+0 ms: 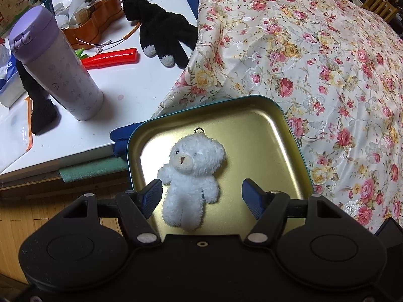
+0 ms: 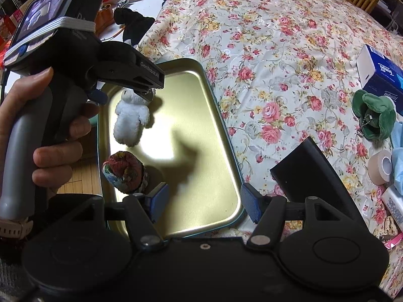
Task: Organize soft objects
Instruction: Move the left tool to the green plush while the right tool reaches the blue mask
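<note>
Bear (image 1: 190, 176) lies in the tin (image 1: 272, 123), between the parted pads of the left gripper (image 1: 202, 196); right gripper (image 2: 203, 202) hangs parted, empty, beside a cloth ball (image 2: 124, 171).

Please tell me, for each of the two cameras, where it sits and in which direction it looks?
Left wrist: on the left gripper, looking steeply down at the white teddy bear in the tin tray; open fingers show.
Right wrist: on the right gripper, looking down at the tray's emptier part; left hand shows.
Shared: bear, tray, floral cloth.
</note>
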Demonstrator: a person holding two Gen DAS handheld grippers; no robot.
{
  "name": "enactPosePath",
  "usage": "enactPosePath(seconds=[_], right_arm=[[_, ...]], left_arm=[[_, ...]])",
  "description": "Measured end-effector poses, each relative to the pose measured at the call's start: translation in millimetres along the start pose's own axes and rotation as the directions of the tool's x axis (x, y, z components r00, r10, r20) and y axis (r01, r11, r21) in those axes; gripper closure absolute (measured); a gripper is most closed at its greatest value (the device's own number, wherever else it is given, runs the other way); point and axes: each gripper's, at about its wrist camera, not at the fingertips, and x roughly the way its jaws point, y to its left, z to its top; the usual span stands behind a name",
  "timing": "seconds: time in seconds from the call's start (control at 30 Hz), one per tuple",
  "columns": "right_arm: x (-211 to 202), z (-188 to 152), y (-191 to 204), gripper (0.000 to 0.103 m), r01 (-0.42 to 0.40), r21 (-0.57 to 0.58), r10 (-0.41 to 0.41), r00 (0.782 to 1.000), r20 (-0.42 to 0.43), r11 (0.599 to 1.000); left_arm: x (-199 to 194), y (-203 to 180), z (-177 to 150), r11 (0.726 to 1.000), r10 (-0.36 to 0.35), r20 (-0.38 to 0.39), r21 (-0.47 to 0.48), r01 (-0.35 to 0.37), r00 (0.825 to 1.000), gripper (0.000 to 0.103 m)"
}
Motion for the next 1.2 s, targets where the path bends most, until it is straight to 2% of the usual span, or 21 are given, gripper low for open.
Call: enactPosePath(seconds=[0.27,0.5,0.67,0.73,0.83,1.07,1.2], right_arm=[[-3,5,-5,0.041,0.018,0.013,-0.018,1.0,0.004,1.0],[-24,11,-25,0.04,0.025,0.056,-0.028,0.998,0.053,0.998],[-45,16,-57,0.039,0.054,0.113,-0.065,0.993,0.101,0.992],[-54,16,-72,0.039,0.066,0.139,-0.083,0.99,0.118,0.988],[-66,12,-95,0.039,0.088,0.179,-0.115,0.983,0.142,0.98],[-92,-2,-163,0.038,0.151,0.293,-0.204,0.966,0.161,0.944],[-105,-13,-203,0.037,0.198,0.366,-0.268,0.951,0.151,0.909]], left_arm=[[3,0,-3,1.0,0.014,-0.006,0.012,-0.014,1.0,0.037],[-1,-11,-5,0.999,0.025,-0.007,0.041,-0.024,1.0,0.037],[-19,-28,-8,0.996,0.031,0.025,0.082,-0.033,0.999,0.037],[-27,-35,-9,0.994,0.031,0.035,0.099,-0.034,0.999,0.032],[-40,-46,-13,0.991,0.025,0.048,0.127,-0.031,0.999,0.031],[-69,-81,-31,0.975,0.014,0.084,0.22,-0.032,0.996,0.027],[-84,-111,-35,0.963,-0.048,0.055,0.269,0.031,0.997,0.027]])
